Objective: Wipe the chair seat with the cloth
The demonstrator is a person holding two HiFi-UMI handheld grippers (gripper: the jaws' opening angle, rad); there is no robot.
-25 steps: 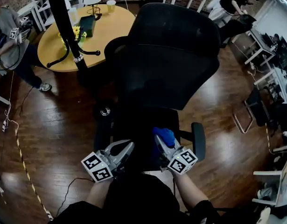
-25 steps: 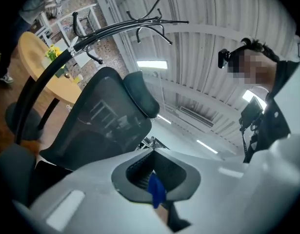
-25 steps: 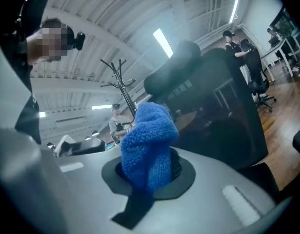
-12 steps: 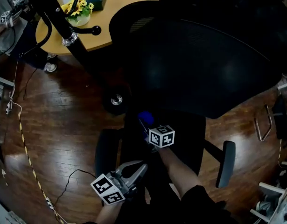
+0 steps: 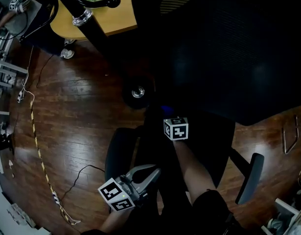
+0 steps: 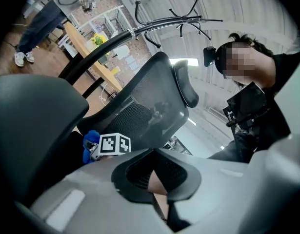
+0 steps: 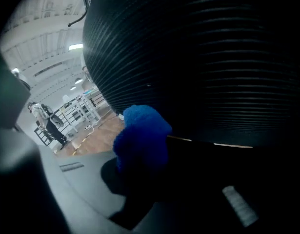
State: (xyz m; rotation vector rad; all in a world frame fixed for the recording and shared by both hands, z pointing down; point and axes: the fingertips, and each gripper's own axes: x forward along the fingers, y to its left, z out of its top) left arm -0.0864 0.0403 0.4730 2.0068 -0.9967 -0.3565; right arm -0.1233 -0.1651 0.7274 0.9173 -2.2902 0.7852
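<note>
The black office chair fills the head view, its seat (image 5: pixel 211 141) below the big mesh backrest (image 5: pixel 228 48). My right gripper (image 5: pixel 167 115) reaches over the seat's left rear part, shut on a blue cloth (image 5: pixel 165 110) that barely shows beyond its marker cube. In the right gripper view the cloth (image 7: pixel 140 133) bunches between the jaws of that gripper (image 7: pixel 140 162), close under the backrest (image 7: pixel 203 57). My left gripper (image 5: pixel 154 172) hangs at the seat's front left, jaws together and empty. The left gripper (image 6: pixel 152 182) looks toward the blue cloth (image 6: pixel 90 143).
The left armrest (image 5: pixel 119 153) lies beside my left gripper, the right armrest (image 5: pixel 251 174) at the far side. A coat stand pole (image 5: pixel 86 19), a round wooden table (image 5: pixel 118 18) and another chair's caster (image 5: pixel 138 92) stand behind. A cable (image 5: pixel 81 173) runs across the wooden floor.
My right gripper has carried the blue cloth from the seat's front edge toward its back left, near the backrest. The head view has swung closer and lower. The left gripper stays at the front.
</note>
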